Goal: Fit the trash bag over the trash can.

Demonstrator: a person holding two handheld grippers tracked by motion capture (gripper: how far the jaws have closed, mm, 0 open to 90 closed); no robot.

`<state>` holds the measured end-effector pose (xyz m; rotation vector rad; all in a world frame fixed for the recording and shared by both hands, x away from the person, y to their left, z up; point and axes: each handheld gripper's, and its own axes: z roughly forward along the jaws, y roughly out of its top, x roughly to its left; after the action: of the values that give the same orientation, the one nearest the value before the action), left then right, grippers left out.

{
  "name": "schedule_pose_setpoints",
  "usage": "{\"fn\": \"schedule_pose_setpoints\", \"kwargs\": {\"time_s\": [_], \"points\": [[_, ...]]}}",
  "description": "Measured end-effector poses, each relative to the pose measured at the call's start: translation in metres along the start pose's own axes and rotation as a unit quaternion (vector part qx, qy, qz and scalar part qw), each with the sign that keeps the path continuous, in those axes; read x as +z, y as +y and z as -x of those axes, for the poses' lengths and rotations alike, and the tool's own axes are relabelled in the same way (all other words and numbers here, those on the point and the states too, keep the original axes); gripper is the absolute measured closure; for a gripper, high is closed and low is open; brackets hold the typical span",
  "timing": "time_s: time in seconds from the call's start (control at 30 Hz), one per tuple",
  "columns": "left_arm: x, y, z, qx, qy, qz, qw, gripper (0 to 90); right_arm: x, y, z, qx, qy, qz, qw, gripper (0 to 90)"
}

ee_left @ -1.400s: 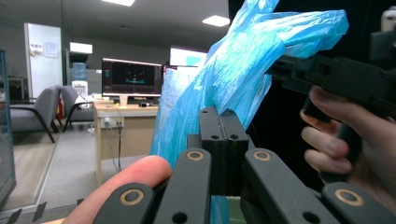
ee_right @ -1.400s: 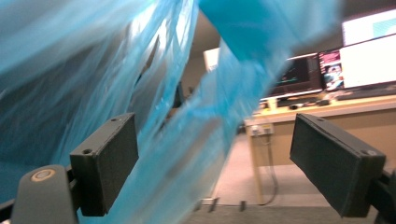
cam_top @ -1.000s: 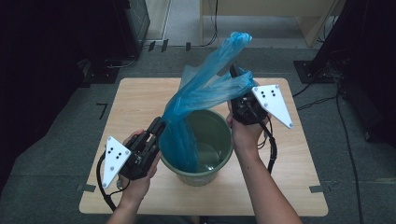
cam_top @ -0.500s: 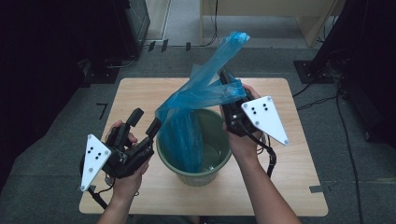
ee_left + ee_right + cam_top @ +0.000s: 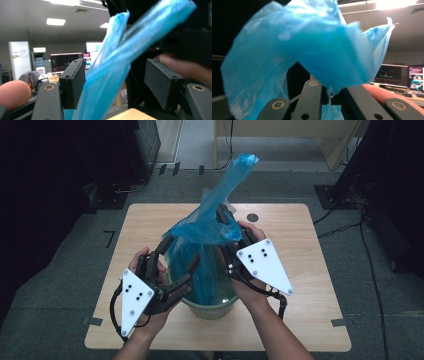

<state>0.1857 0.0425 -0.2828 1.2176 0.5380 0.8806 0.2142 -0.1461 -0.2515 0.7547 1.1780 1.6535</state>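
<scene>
The left gripper (image 5: 177, 257), apart, has moved around the bag (image 5: 210, 230); the right gripper (image 5: 225, 227) apparently stays clamped on it, over the bin (image 5: 212, 307).

Your left gripper (image 5: 176, 257) is sitting at about 8 o'clock from table centre, jaws spread wide, pointing toward 1 o'clock. Your right gripper (image 5: 227, 232) is sitting at about 3 o'clock, jaws pinched together, pointing toward 11 o'clock. Both your forearms are entering from 6 o'clock, hands wrapped around the gripper bodies.
</scene>
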Motion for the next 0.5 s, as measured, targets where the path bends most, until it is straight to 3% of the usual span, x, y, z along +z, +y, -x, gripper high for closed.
{"fn": "schedule_pose_setpoints", "kwargs": {"time_s": [0.13, 0.27, 0.4, 0.5], "points": [[0.010, 0.002, 0.002, 0.012, 0.013, -0.007, 0.9998, 40.6, -0.003, -0.002, -0.005, 0.007, 0.016, -0.001, 0.9999, 89.6], [0.013, 0.001, 0.002, 0.019, 0.030, -0.009, 0.9993, 61.9, -0.007, -0.001, -0.009, 0.002, 0.023, 0.002, 0.9997, 89.0], [0.012, 0.004, -0.005, 0.007, 0.052, -0.003, 0.9986, 85.1, -0.009, -0.001, -0.009, -0.008, 0.031, 0.002, 0.9995, 81.8], [0.010, 0.007, -0.013, -0.012, 0.064, 0.002, 0.9979, 90.0, -0.011, -0.005, -0.008, -0.010, 0.044, 0.001, 0.9990, 73.3]]}}
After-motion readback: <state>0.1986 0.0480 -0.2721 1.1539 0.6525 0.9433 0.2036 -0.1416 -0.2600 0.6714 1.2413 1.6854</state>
